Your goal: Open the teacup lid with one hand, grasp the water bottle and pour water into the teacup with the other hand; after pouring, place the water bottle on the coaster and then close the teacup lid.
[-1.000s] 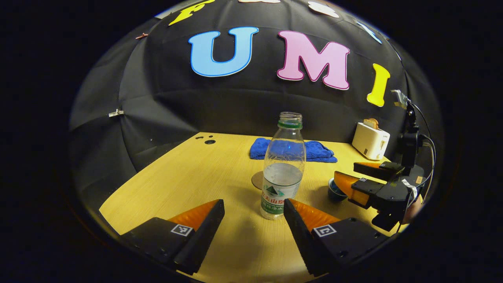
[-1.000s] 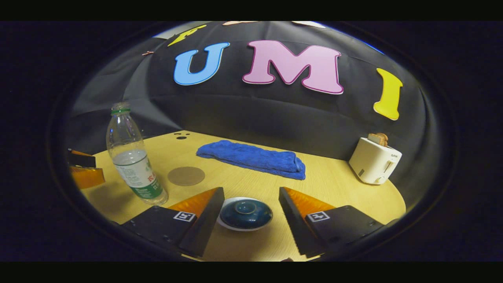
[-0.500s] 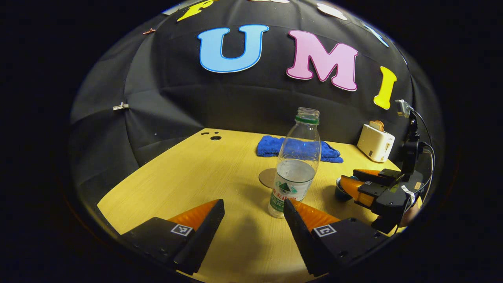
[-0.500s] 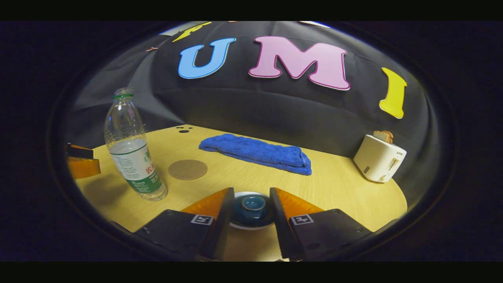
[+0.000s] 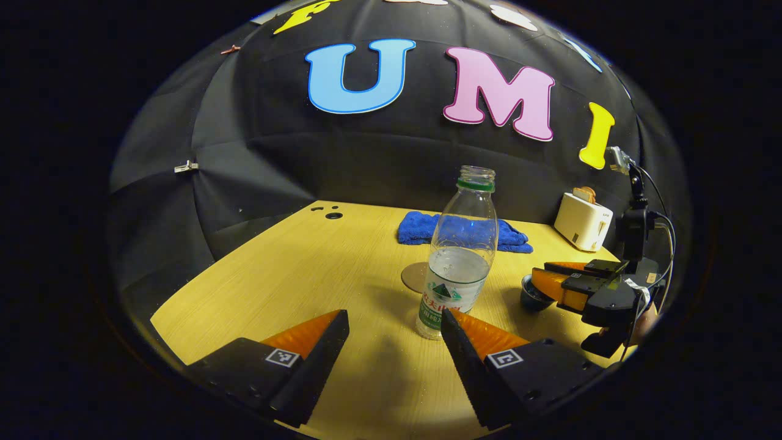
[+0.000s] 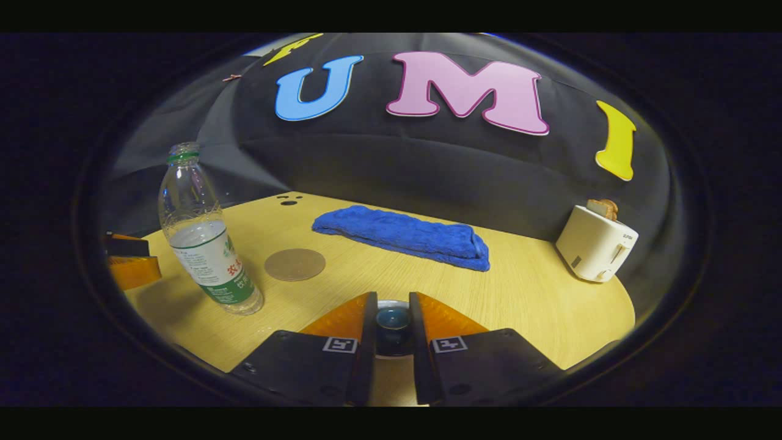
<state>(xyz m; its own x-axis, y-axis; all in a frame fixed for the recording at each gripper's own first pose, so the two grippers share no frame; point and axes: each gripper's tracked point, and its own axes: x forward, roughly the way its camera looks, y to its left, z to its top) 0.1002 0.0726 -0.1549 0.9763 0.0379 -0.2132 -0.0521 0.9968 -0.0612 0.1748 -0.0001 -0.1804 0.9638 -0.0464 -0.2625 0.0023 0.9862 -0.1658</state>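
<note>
Step in hand: lid removal; my right gripper [image 6: 391, 318] pinches the teacup lid [image 6: 392, 317] knob. My left gripper [image 5: 394, 333] spread, just near of the bottle [image 5: 458, 256]. Next: lift the lid straight up

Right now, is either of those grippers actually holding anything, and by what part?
The right gripper has closed on the knob of the teacup lid. The left gripper is open and holds nothing; the water bottle stands just ahead of it.

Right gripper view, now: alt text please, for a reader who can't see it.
The right gripper has its two fingers closed around the knob of the teacup lid on a wooden table. To the left stand an uncapped water bottle and a round coaster; a blue towel and toaster lie behind.
</note>
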